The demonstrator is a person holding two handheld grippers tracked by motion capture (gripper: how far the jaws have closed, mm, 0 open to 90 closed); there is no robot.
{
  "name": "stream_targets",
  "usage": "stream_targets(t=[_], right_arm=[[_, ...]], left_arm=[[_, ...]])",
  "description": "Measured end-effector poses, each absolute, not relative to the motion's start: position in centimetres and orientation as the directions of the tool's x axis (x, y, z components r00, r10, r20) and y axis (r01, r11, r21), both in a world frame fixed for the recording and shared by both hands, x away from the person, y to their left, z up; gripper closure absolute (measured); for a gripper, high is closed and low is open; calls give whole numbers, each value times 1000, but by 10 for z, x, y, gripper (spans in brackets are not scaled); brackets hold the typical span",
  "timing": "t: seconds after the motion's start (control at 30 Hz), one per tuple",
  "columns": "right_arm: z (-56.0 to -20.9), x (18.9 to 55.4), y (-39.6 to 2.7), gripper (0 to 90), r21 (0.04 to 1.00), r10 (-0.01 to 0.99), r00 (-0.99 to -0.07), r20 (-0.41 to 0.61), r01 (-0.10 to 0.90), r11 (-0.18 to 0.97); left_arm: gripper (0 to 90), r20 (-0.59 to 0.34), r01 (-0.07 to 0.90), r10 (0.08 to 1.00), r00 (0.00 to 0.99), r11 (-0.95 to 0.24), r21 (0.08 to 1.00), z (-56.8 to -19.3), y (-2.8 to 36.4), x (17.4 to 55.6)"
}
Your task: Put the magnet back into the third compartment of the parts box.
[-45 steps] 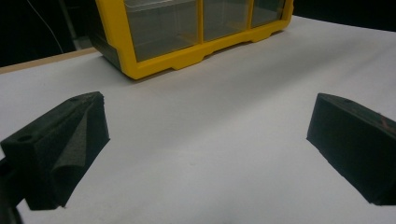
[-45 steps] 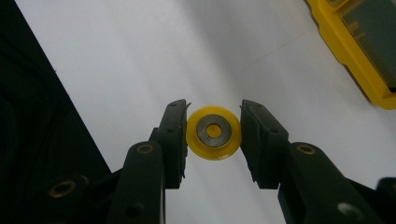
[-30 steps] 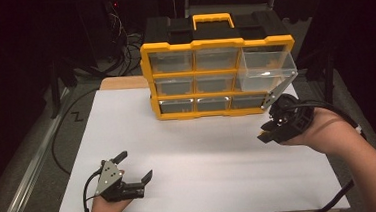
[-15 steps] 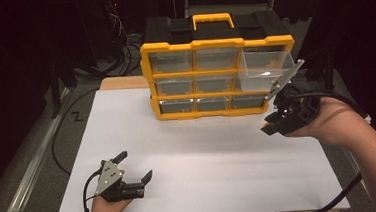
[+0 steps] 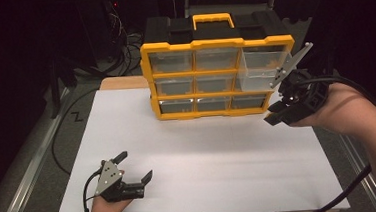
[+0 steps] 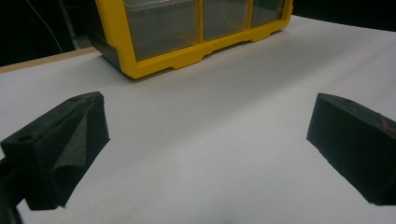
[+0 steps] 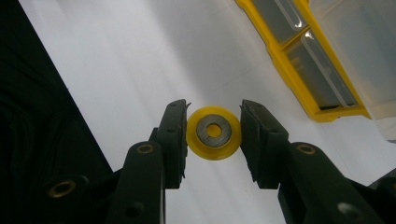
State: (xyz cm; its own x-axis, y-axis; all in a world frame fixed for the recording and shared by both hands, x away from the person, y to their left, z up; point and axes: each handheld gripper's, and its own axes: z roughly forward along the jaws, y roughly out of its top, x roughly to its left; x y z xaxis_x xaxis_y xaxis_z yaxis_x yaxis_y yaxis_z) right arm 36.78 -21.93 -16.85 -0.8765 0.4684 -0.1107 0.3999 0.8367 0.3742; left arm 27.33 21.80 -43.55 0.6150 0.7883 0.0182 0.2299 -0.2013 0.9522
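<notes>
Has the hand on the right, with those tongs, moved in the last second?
Yes. The right tongs, shut on a yellow wheel, have risen toward the pulled-out drawer of the yellow organizer.

Your high view looks down from your side over the white table (image 5: 204, 150). Both gripper views sit low and close, sharing the yellow drawer organizer (image 6: 187, 56), probably its bottom row.

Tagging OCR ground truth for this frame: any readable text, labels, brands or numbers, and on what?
None readable.
Yellow drawer organizer: no label, brand or number on its frame, handle or clear drawers.
Yellow disc between the pads of the right hand-held gripper: grey metal centre, no marking.
Left hand-held gripper: its grey plate bears no writing.
A small red mark on one of its jaws in the left gripper view is too small to read.
</notes>
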Motion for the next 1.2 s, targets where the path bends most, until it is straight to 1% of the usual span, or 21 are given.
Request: stream_targets(t=[0.43, 0.73, 1.2], right_arm=[[-149, 371, -220, 651, 384, 470, -875, -114, 398, 833], [-145, 373, -220, 651, 388, 471, -875, -110, 398, 831], [-130, 389, -210, 651, 378, 476, -870, -128, 401, 834]], left_arm=[[1, 17, 230, 789, 614, -200, 952, -436, 219, 273], [1, 15, 231, 790, 612, -197, 953, -436, 219, 273], [1, 15, 232, 791, 611, -197, 953, -436, 220, 273]])
